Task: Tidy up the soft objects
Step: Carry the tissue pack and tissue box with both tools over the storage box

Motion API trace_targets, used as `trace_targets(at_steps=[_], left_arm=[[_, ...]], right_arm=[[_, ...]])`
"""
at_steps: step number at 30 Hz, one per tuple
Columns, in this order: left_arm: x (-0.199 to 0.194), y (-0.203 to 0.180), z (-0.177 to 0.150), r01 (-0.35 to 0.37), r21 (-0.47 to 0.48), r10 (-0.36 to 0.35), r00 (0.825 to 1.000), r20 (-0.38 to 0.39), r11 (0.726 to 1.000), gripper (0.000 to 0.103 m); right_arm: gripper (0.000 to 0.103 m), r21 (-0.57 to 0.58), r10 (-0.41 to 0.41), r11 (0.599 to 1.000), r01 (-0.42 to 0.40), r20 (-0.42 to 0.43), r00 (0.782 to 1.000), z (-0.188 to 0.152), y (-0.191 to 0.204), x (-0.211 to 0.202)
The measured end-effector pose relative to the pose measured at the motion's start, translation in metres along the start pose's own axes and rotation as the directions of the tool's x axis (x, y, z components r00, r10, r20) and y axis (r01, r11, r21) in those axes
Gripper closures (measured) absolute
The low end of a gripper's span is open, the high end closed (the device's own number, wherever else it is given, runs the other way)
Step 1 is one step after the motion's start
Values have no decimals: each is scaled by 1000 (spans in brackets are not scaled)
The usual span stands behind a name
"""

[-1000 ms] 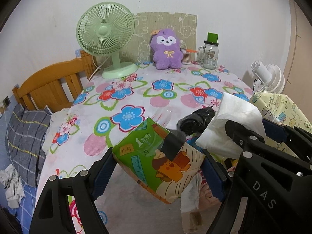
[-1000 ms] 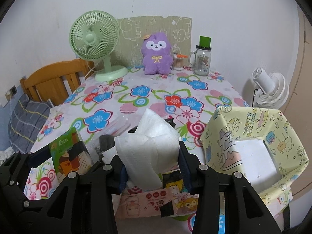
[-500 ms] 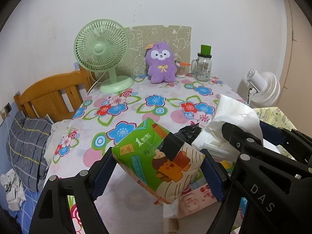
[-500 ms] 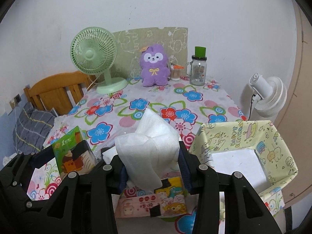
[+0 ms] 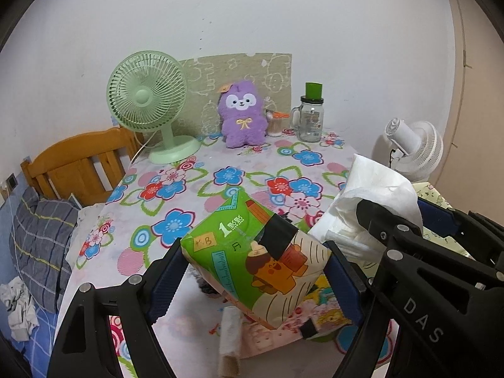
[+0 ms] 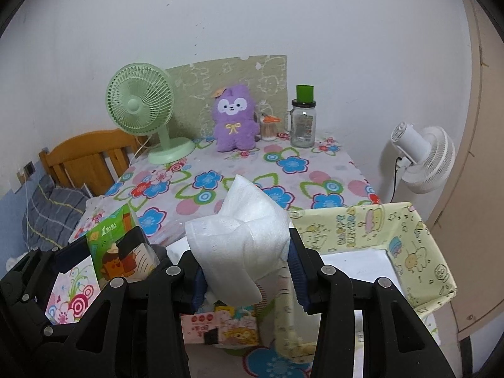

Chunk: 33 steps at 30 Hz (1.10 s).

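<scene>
My left gripper (image 5: 252,271) is shut on a green tissue pack (image 5: 255,258) with a cartoon print, held above the near table edge. It also shows in the right wrist view (image 6: 119,252). My right gripper (image 6: 242,267) is shut on a white soft foam bundle (image 6: 242,245), held just left of the yellow fabric box (image 6: 409,252). The bundle shows in the left wrist view (image 5: 375,201) too. A pink tissue pack (image 6: 220,327) lies on the table below. A purple plush toy (image 6: 234,119) sits at the far edge.
A green desk fan (image 6: 141,110), a glass jar (image 6: 302,126) with a green lid and a small cup stand at the far edge of the flowered table (image 6: 283,163). A white fan (image 6: 422,157) stands at right, a wooden bed frame (image 6: 85,154) at left.
Both grippers rose and pulled back from the table with their loads still held. The yellow box now lies lower and more fully in the right wrist view.
</scene>
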<state>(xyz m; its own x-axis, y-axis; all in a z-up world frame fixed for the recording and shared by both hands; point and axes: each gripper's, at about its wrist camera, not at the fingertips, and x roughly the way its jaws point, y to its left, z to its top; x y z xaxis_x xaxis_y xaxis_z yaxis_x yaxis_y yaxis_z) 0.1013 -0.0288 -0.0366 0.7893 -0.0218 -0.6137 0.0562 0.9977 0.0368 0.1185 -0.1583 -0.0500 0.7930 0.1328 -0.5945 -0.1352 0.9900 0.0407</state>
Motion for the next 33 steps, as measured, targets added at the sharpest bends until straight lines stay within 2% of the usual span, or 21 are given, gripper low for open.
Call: trace_targets(at_steps=[8, 22, 33], left_arm=[[-4, -27, 6, 6, 23, -6, 1000, 19, 1000, 18], [5, -80, 14, 74, 74, -77, 997, 32, 995, 18], [30, -113, 20, 128, 105, -129, 992, -4, 986, 18]], right_arm=[[56, 17, -5, 1000, 5, 18, 1000, 1, -28, -9], [56, 49, -68, 997, 66, 34, 997, 0, -80, -15], [56, 83, -115, 990, 113, 18, 993, 0, -118, -1]])
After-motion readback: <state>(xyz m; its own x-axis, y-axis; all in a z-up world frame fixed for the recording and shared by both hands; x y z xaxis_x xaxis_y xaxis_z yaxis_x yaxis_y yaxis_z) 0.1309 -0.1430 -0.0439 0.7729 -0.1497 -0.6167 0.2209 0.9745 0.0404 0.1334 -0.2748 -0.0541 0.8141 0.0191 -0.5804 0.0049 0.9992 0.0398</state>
